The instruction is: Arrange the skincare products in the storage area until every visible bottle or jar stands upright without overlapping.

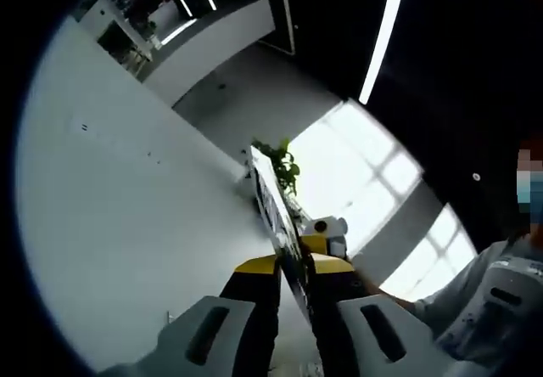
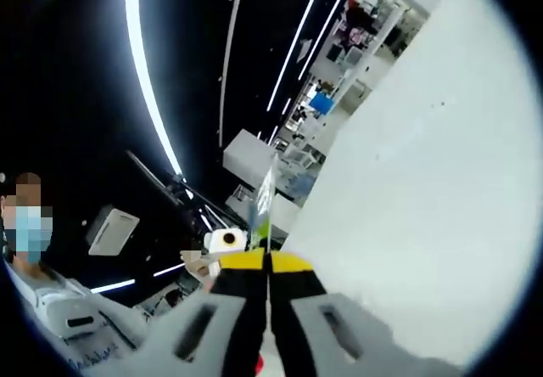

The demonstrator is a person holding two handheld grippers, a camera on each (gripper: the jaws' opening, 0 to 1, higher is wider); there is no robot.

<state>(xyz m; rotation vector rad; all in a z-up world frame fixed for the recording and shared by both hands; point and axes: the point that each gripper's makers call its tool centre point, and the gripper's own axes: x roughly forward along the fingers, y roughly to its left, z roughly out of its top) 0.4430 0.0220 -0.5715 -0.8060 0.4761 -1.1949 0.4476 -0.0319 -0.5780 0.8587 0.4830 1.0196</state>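
Skincare products are nowhere to be made out from either gripper at this moment, so their whereabouts and the state of the storage area cannot be judged. Between the jaws of the left gripper (image 1: 293, 268), a thin patterned board (image 1: 273, 199) seen edge-on is pinched; the right gripper (image 2: 268, 263) has its yellow-tipped jaws closed on what looks like the same board's far edge, a slim green-printed sheet (image 2: 261, 203). Beyond, both cameras tilt up past a white wall (image 1: 127, 224) toward ceiling light strips (image 2: 140, 63), a leafy plant (image 1: 284, 169) and a person in a pale top (image 1: 501, 284). Arranging, by this evidence, appears not yet begun.
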